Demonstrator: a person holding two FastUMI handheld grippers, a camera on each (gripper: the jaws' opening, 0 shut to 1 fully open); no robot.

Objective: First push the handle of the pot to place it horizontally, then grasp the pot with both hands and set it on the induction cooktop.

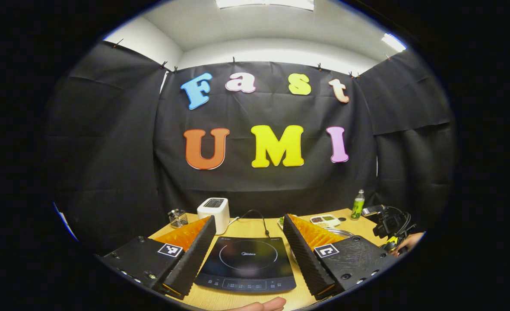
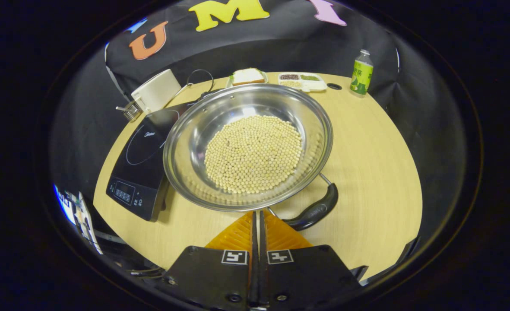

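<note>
Resting on the table, the pot lies just ahead of the right gripper, whose fingers are pressed together with nothing between them. Their joined tips stand at the pot's near rim, immediately left of the handle; whether they touch the rim cannot be told. The handle curves off to the right of the tips, lying low along the near side of the pot. Pale round beans cover the pot's bottom. To the left of the right gripper and farther off, the cooktop sits flat on the table, its edge passing under the pot's left rim. Beyond the pot stand a toaster, a slice of bread on a small dish, a divided tray and, ahead to the right, a bottle.

Seen from the left gripper view, the left gripper is spread wide and holds nothing. Its two fingers frame the cooktop, which lies directly ahead between them. The toaster stands beyond the left finger, the tray and bottle beyond the right one. A sliver of the pot's rim shows behind the right finger. Part of a hand shows at the bottom edge, below the cooktop.
</note>
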